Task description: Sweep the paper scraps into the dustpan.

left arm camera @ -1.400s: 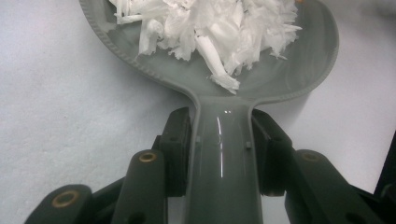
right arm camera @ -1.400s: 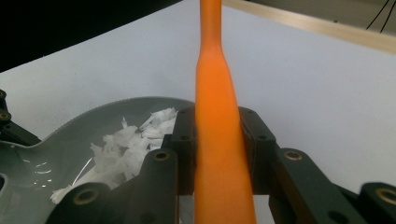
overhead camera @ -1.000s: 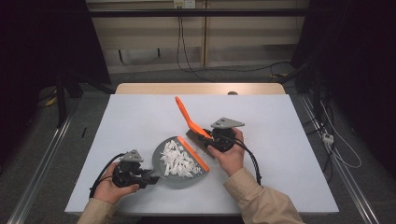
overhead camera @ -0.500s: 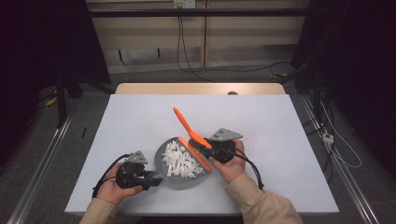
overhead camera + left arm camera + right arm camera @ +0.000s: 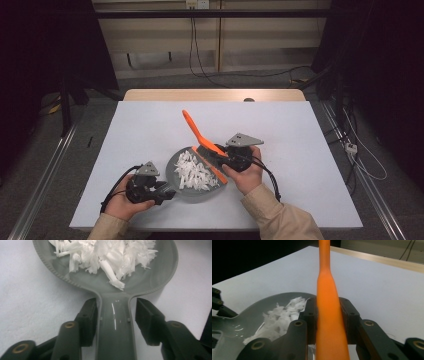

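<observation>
A grey dustpan (image 5: 176,158) lies on the white table, holding a heap of white paper shreds (image 5: 193,172). My left gripper (image 5: 168,192) sits at the pan's handle (image 5: 115,332). Its jaws have just been opening and now stand on either side of the handle, with a gap showing on the right. Shreds (image 5: 105,255) fill the bowl ahead. My right gripper (image 5: 223,159) is shut on an orange brush (image 5: 196,131), whose head rests at the pan's right rim. The handle (image 5: 328,302) rises between the pads, with the dustpan (image 5: 254,312) to its left.
The white table (image 5: 300,130) spreads wide around the pan, with a wooden edge (image 5: 215,95) at the far side. Cables trail from both grippers toward the person's sleeves. Rails and dark floor with cords lie beyond the table's sides.
The right gripper and brush have shifted slightly nearer and lower, bringing the brush head to the pan's rim. The left hand has stayed at the pan's handle.
</observation>
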`<control>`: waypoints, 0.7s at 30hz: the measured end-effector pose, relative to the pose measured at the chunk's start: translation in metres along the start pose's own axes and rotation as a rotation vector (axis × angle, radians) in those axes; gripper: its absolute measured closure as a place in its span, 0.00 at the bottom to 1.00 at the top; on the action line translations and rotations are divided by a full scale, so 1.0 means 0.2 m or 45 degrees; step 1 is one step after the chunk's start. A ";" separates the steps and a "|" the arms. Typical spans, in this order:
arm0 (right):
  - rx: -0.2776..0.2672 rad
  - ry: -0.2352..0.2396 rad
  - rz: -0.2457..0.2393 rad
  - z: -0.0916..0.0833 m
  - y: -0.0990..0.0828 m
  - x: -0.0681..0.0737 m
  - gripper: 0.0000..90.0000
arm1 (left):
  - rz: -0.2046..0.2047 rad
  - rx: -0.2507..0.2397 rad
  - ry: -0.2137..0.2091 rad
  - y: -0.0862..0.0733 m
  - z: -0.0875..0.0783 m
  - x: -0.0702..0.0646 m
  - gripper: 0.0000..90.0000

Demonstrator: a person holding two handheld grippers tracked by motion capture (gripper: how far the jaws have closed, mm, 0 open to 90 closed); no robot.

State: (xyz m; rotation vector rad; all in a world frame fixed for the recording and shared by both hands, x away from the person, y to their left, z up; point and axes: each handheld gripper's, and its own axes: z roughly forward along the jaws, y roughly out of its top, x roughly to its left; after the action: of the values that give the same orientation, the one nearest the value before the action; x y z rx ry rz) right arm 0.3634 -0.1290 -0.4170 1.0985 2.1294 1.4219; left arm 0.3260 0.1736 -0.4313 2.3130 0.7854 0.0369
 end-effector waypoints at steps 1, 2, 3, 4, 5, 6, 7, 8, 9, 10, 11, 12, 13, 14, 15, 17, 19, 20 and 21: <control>-0.005 -0.007 0.009 -0.01 0.00 -0.01 0.79 | -0.001 -0.005 0.020 0.00 0.01 -0.01 0.57; -0.007 -0.006 0.017 -0.01 0.00 -0.02 0.79 | -0.009 -0.004 0.032 0.00 0.01 -0.01 0.59; -0.007 -0.010 0.029 -0.01 0.00 -0.03 0.79 | -0.008 0.000 0.037 0.00 0.01 0.00 0.61; -0.003 -0.019 0.029 -0.02 -0.01 -0.04 0.79 | -0.013 -0.001 0.052 0.00 0.02 0.00 0.63; -0.002 -0.023 0.035 -0.01 -0.01 -0.05 0.79 | -0.017 -0.007 0.040 -0.01 0.02 0.01 0.66; 0.003 -0.022 0.047 -0.01 -0.02 -0.05 0.79 | -0.028 -0.008 0.031 -0.01 0.02 0.01 0.69; 0.004 -0.026 0.048 -0.01 -0.02 -0.06 0.79 | -0.023 -0.010 0.023 -0.02 0.02 0.02 0.69; 0.007 -0.035 0.048 0.00 -0.02 -0.06 0.79 | -0.023 -0.019 0.027 -0.02 0.02 0.02 0.69; 0.007 -0.041 0.056 0.00 -0.03 -0.07 0.79 | -0.014 -0.027 0.027 -0.01 0.01 0.02 0.69; 0.006 -0.038 0.059 0.01 -0.03 -0.07 0.79 | -0.008 -0.041 0.032 -0.01 0.01 0.02 0.69; 0.008 -0.042 0.061 0.01 -0.03 -0.08 0.79 | -0.004 -0.052 0.029 -0.01 0.00 0.02 0.69; 0.008 -0.045 0.061 0.02 -0.03 -0.08 0.79 | -0.002 -0.050 0.035 -0.01 -0.01 0.02 0.69; 0.010 -0.043 0.067 0.02 -0.03 -0.08 0.79 | -0.004 -0.055 0.020 -0.01 -0.01 0.02 0.70; 0.008 -0.043 0.067 0.03 -0.03 -0.08 0.79 | 0.002 -0.052 0.021 -0.01 -0.02 0.02 0.70; 0.009 -0.048 0.063 0.03 -0.04 -0.08 0.79 | 0.001 -0.055 0.022 -0.01 -0.03 0.02 0.70; 0.017 -0.061 0.066 0.05 -0.04 -0.09 0.79 | 0.008 -0.058 0.032 -0.01 -0.05 0.02 0.70; 0.020 -0.067 0.082 0.06 -0.05 -0.10 0.79 | 0.014 -0.076 0.025 0.00 -0.07 0.01 0.70; 0.023 -0.074 0.082 0.06 -0.05 -0.11 0.79 | 0.013 -0.080 0.024 0.00 -0.07 0.00 0.70; 0.026 -0.077 0.084 0.07 -0.05 -0.11 0.79 | 0.020 -0.085 0.021 0.01 -0.07 0.00 0.70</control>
State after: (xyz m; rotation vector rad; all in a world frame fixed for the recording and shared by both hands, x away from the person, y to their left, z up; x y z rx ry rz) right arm 0.3820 -0.1395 -0.4347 1.2144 2.0878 1.3808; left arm 0.3226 0.1814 -0.4191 2.2588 0.7626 0.0876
